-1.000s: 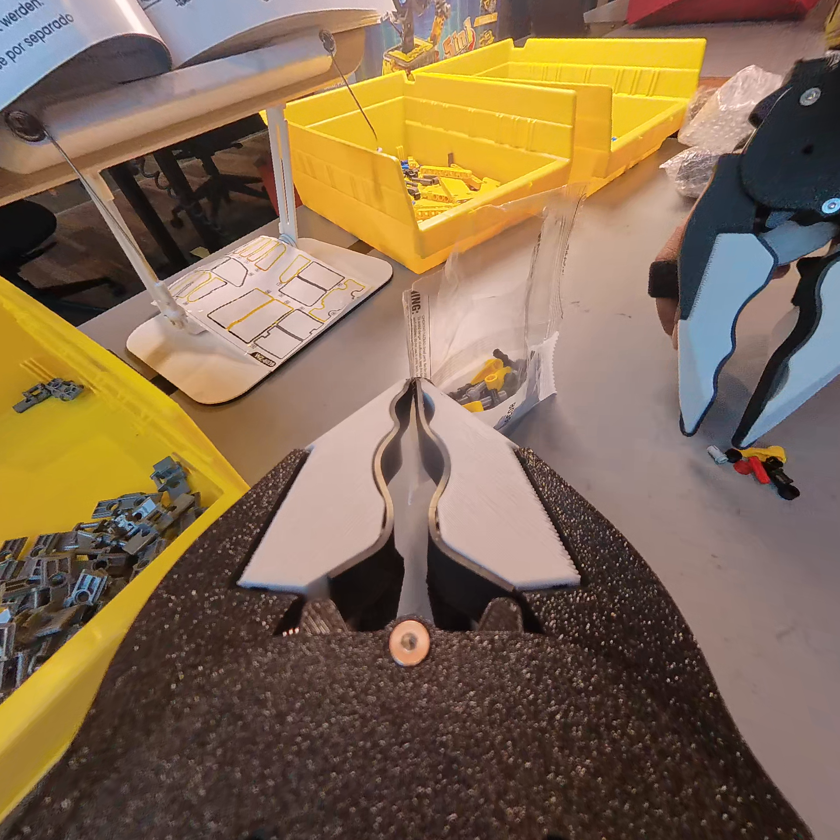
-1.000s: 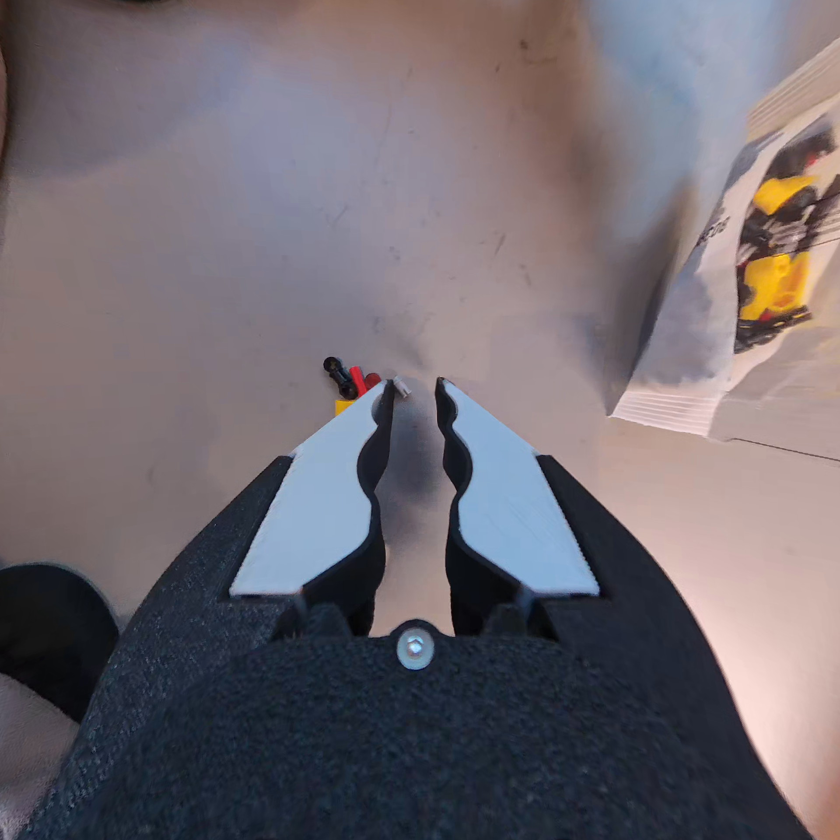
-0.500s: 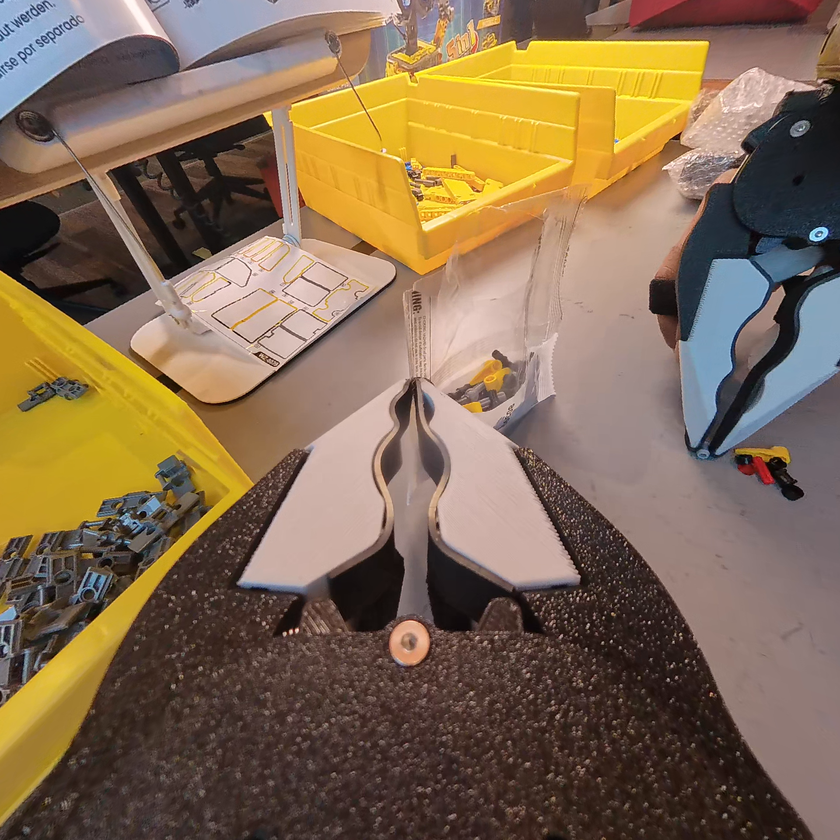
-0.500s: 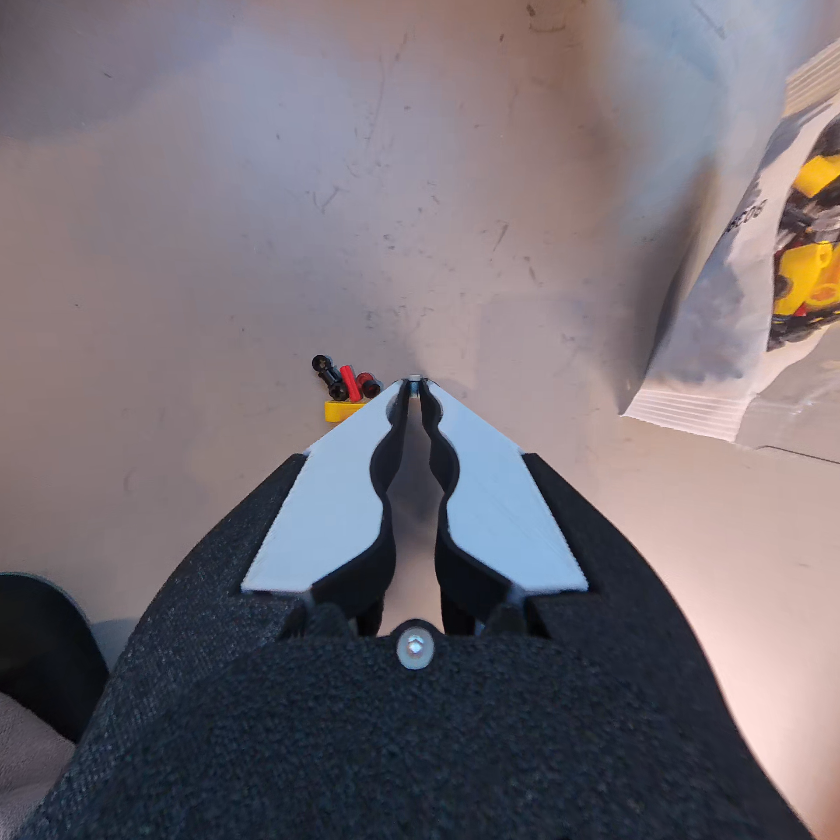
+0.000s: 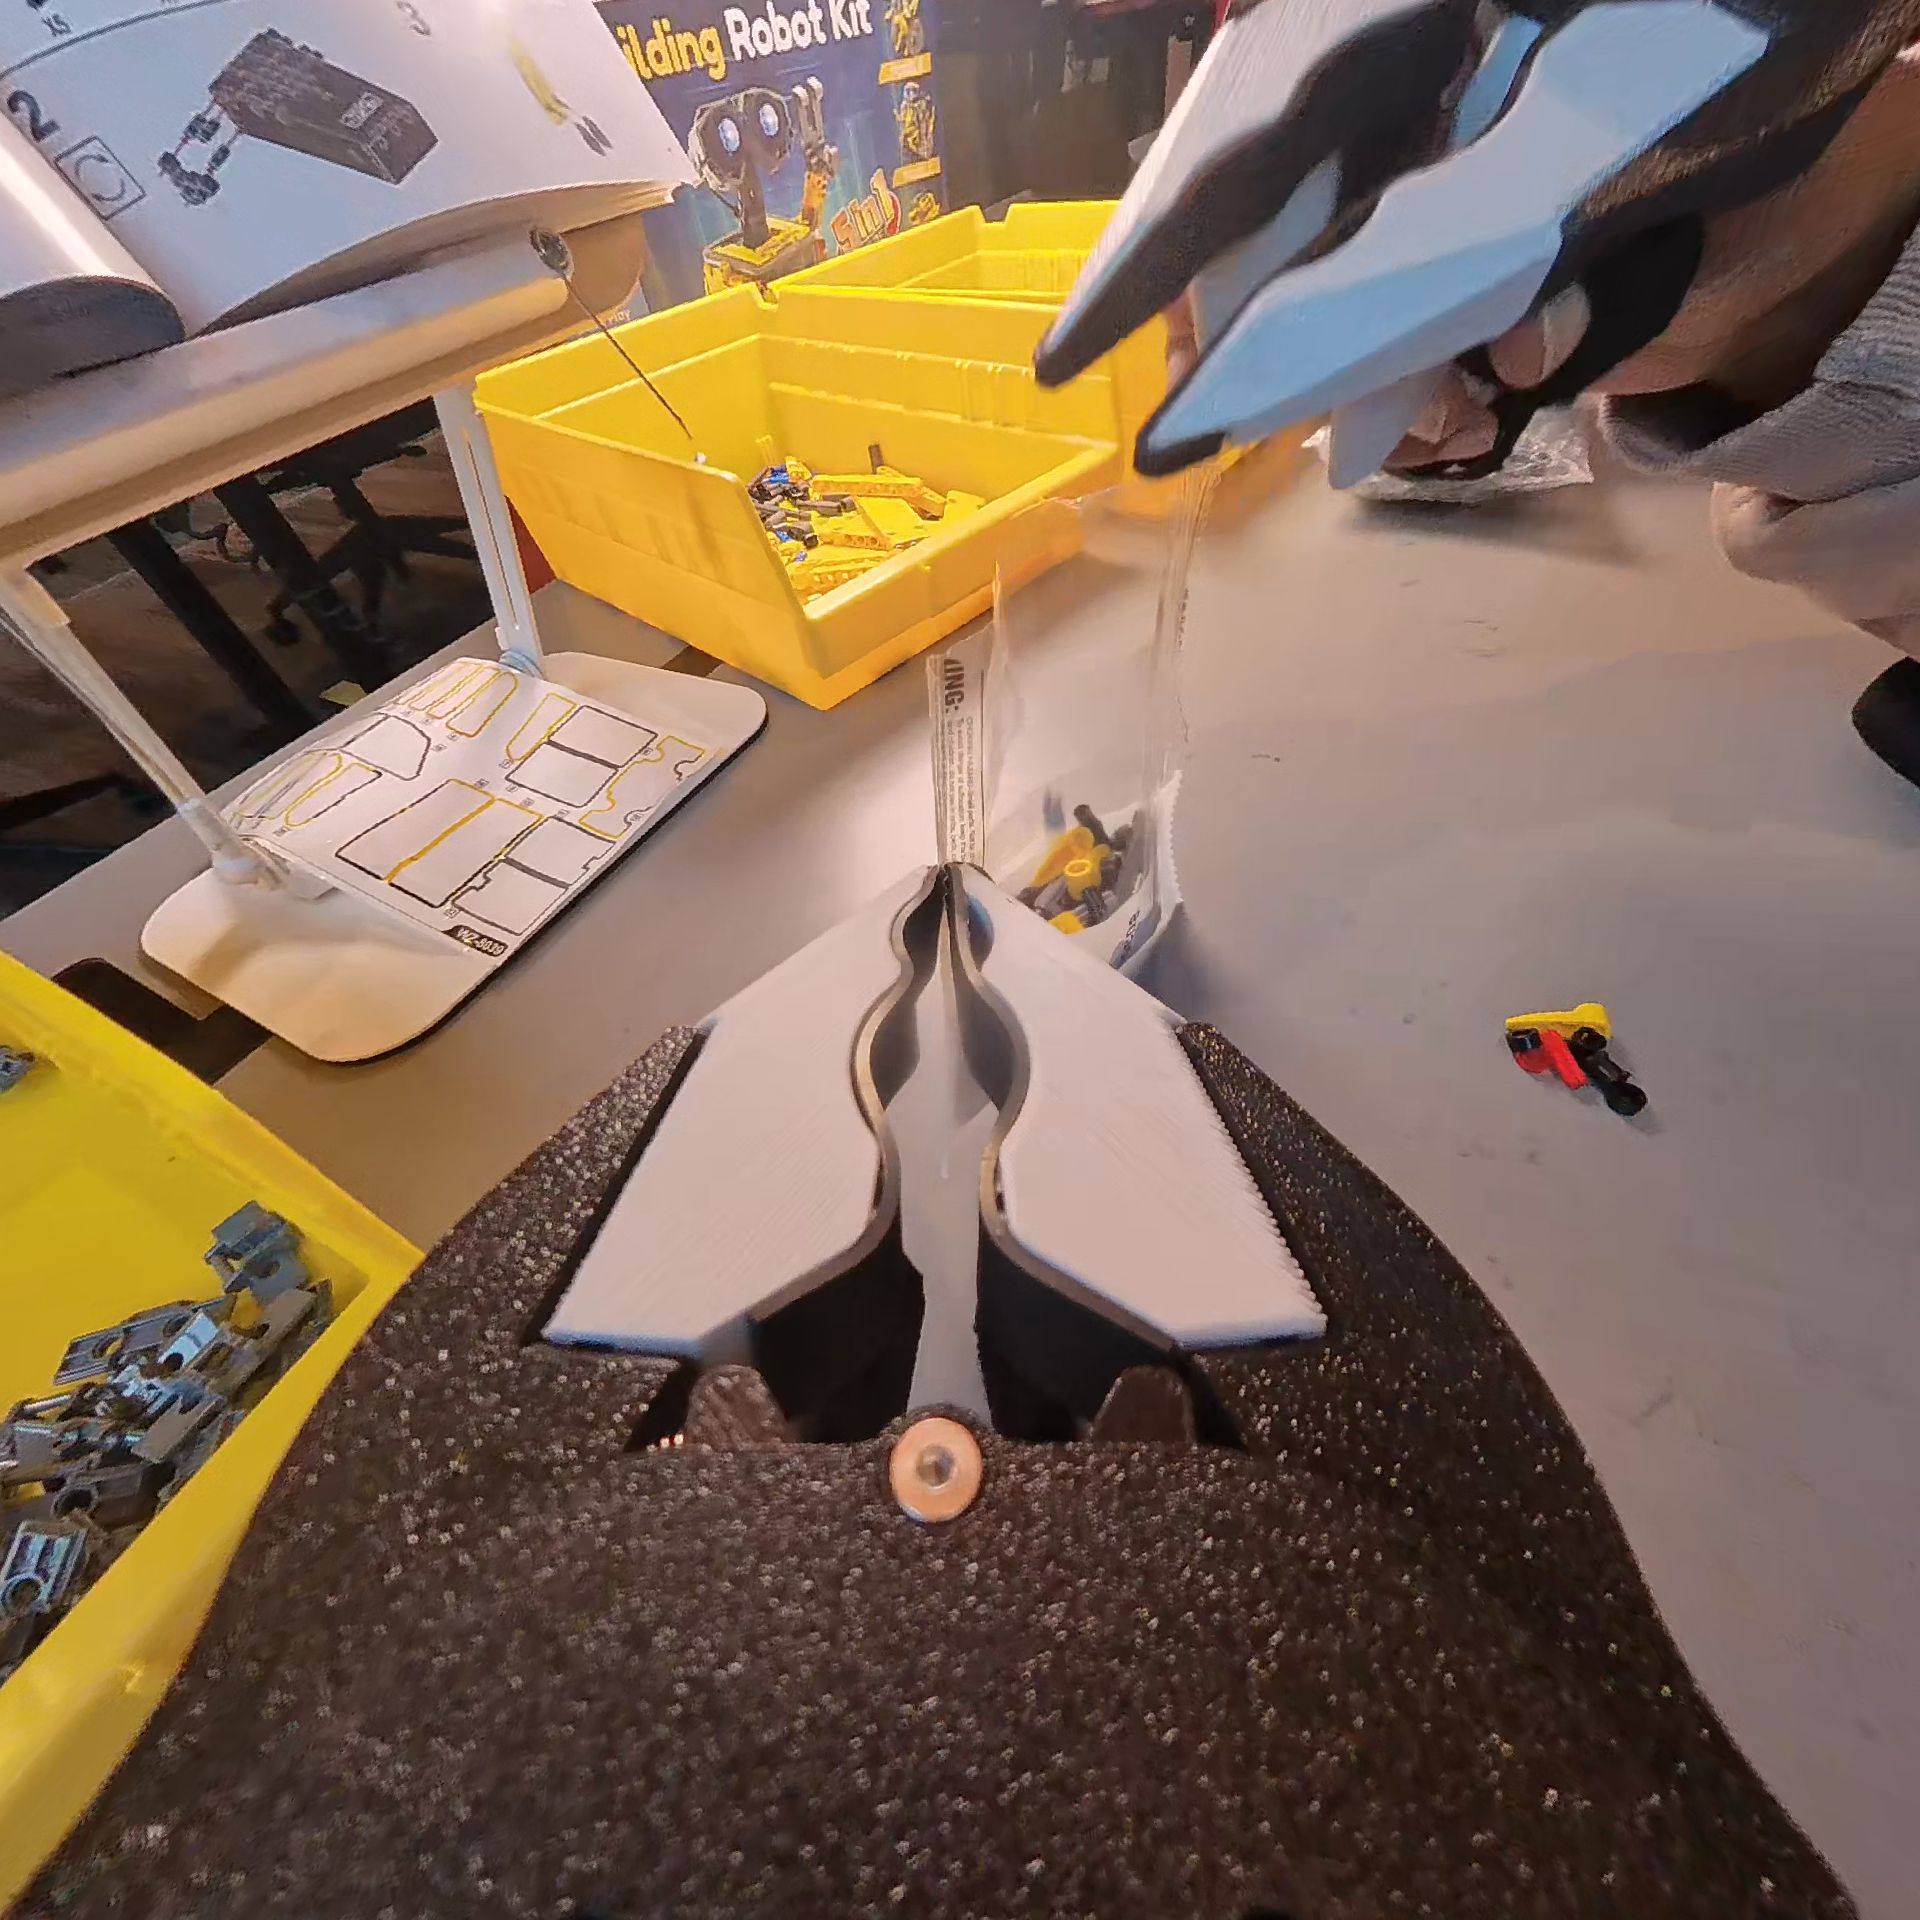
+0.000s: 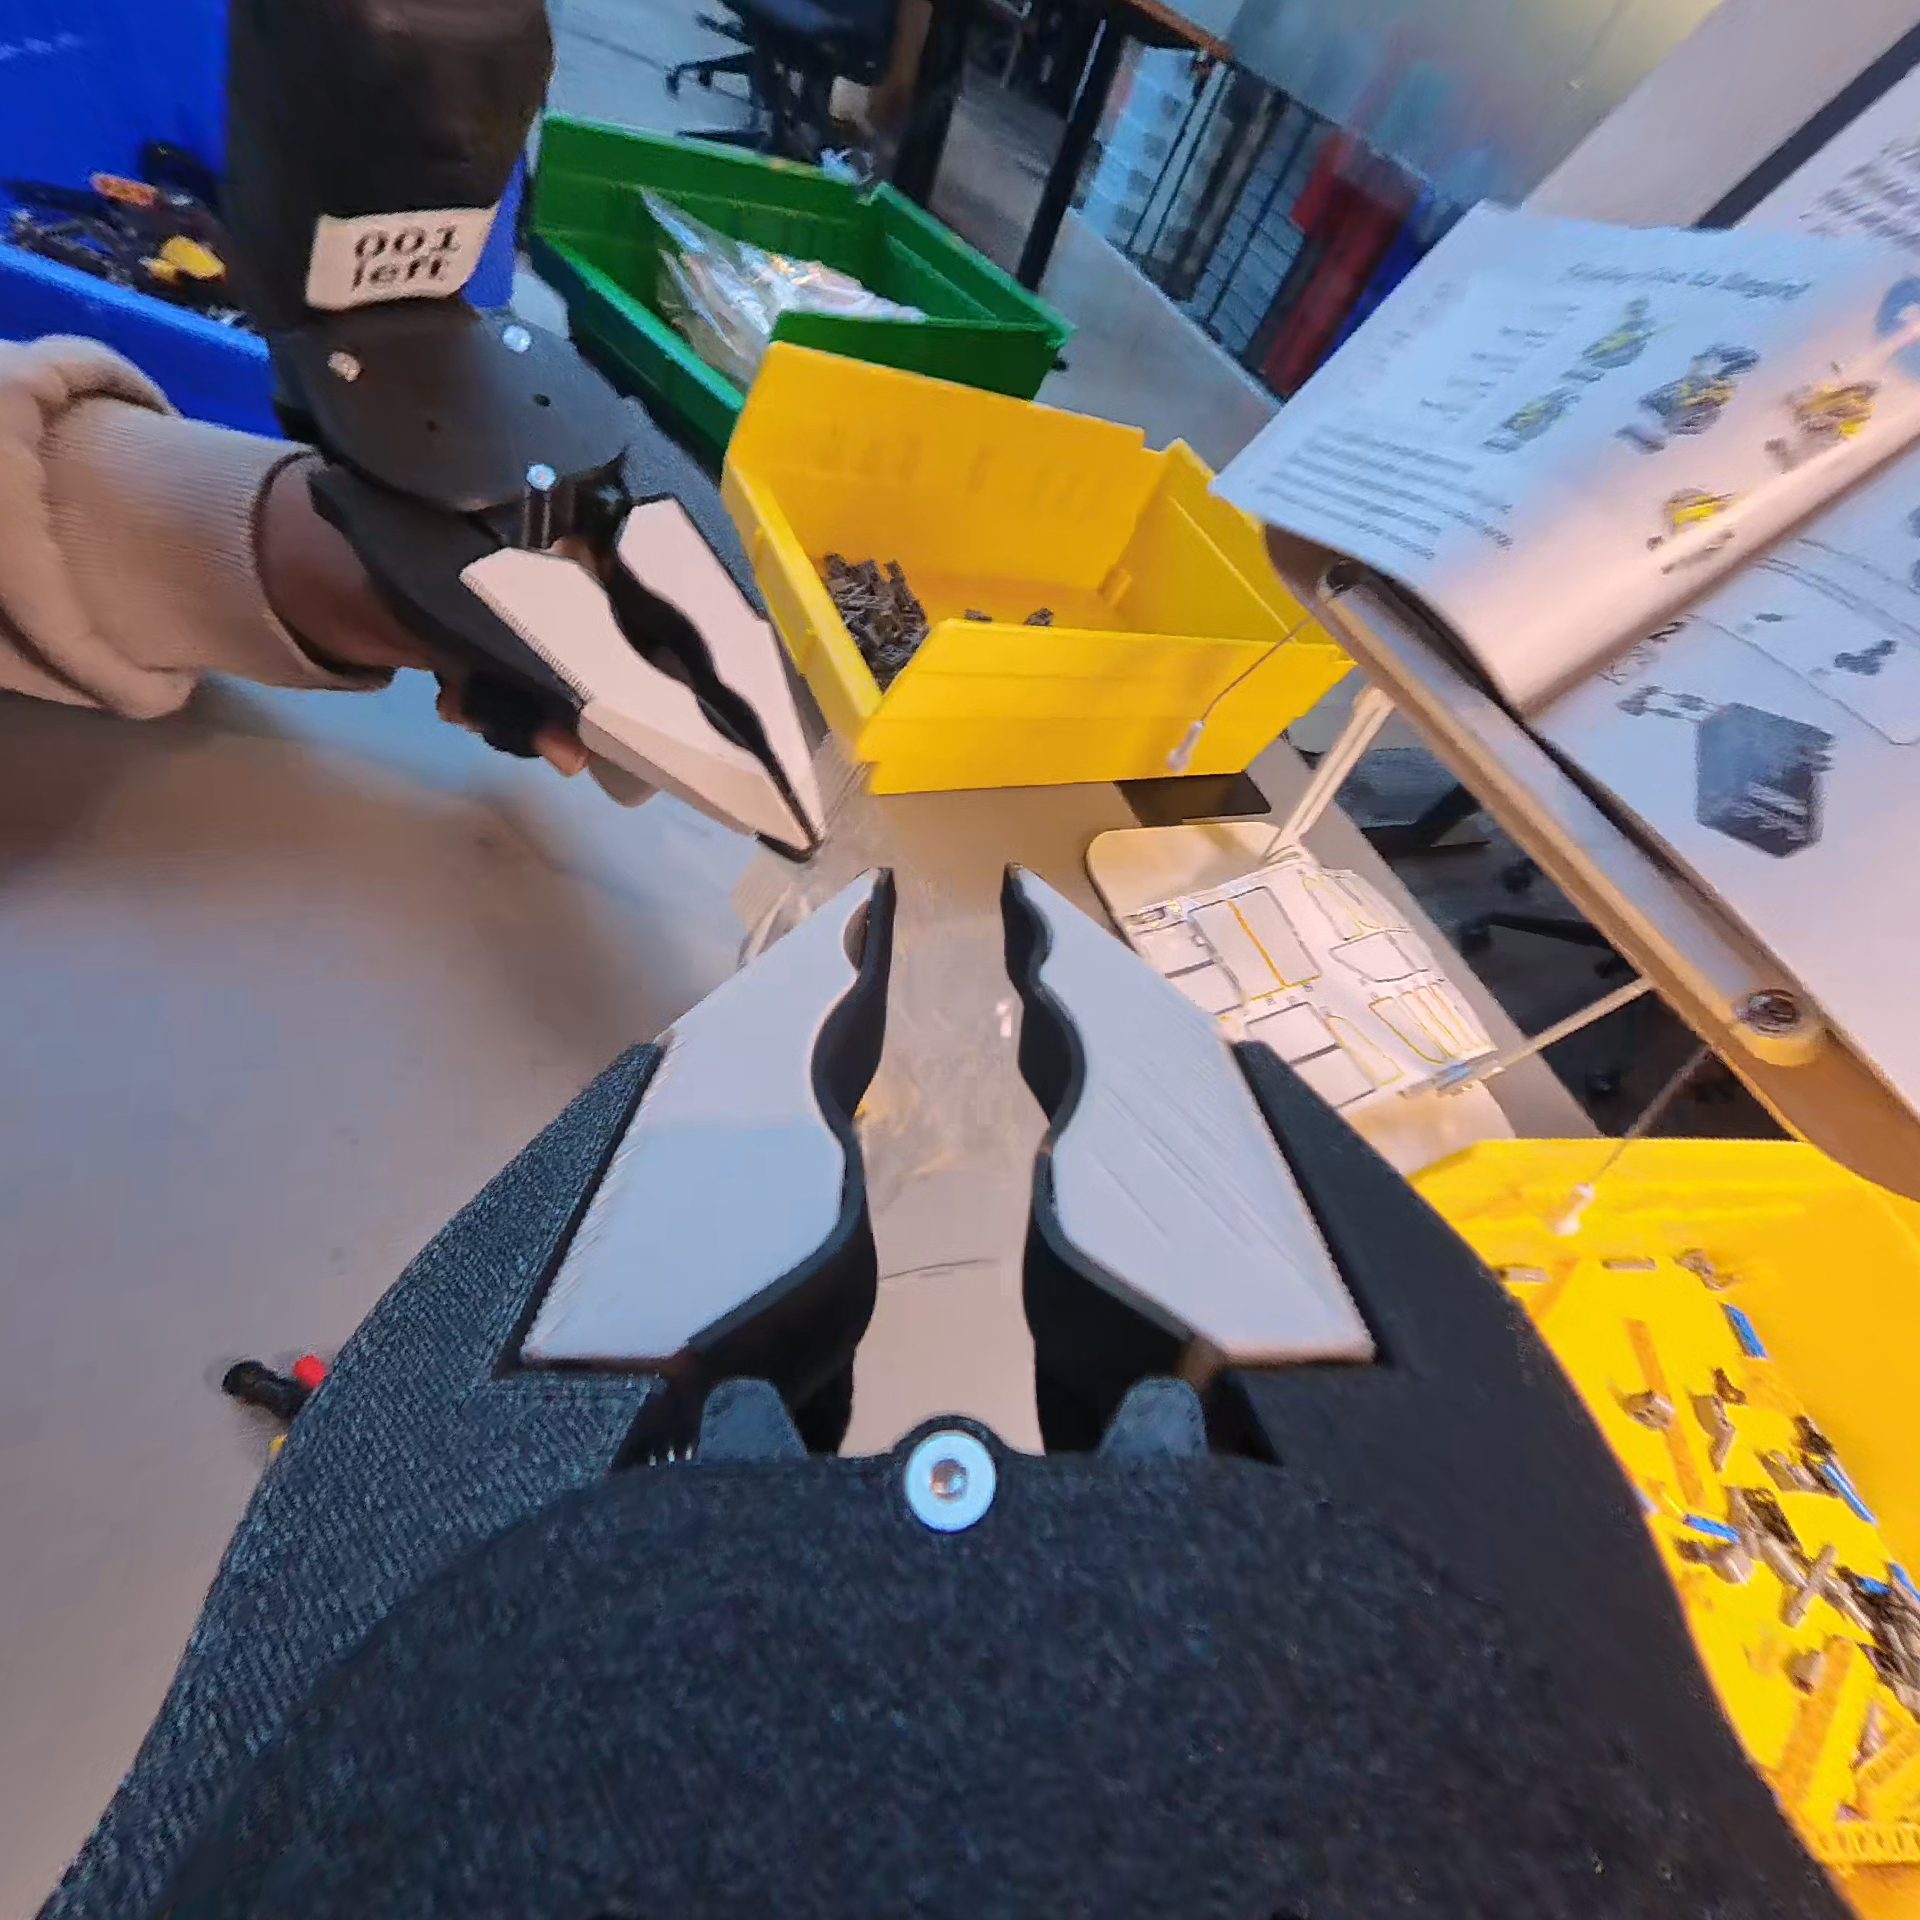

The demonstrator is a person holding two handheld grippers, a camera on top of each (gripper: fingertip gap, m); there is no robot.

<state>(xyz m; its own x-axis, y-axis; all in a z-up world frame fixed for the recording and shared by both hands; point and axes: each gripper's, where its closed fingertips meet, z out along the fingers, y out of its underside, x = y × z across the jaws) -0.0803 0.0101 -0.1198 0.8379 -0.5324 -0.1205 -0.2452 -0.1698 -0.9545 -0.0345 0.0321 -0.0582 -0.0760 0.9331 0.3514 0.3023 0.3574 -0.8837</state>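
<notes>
Pinching the edge of a clear plastic bag [image 5: 1060, 810], the left gripper [image 5: 948, 878] sits low over the grey table [image 5: 1455, 831], its fingers clenched together on the film so the bag stands upright just past the tips. Small yellow and dark parts lie in the bag's bottom, right of the tips. In the right wrist view this same left gripper [image 6: 805, 831] angles downward from the upper left, gripped by a hand [image 6: 343, 613] in a beige sleeve.

The right gripper [image 6: 945, 883] is lifted off the table and levelled toward the bag's top, its fingers parted with a clear gap and nothing between them. From the left wrist view it hangs high at the upper right [image 5: 1091, 405], tips just above the bag's open mouth. Half a second ago it was pressed tip-down on the table with fingers closed beside the little red, yellow and black parts [image 5: 1569, 1055]; now it has risen and opened, and those parts lie alone, well right of the left fingers. The left gripper has not let go.

Ahead of the left fingers stands a yellow bin [image 5: 831, 520] of yellow pieces; to their left another yellow bin [image 5: 125, 1195] holds grey parts. A printed instruction booklet [image 5: 260, 135] rests on a white stand [image 5: 343, 862], and a printed box [image 5: 790, 135] stands behind the bins. A white label [image 6: 390, 260] is stuck on the left gripper's body.
</notes>
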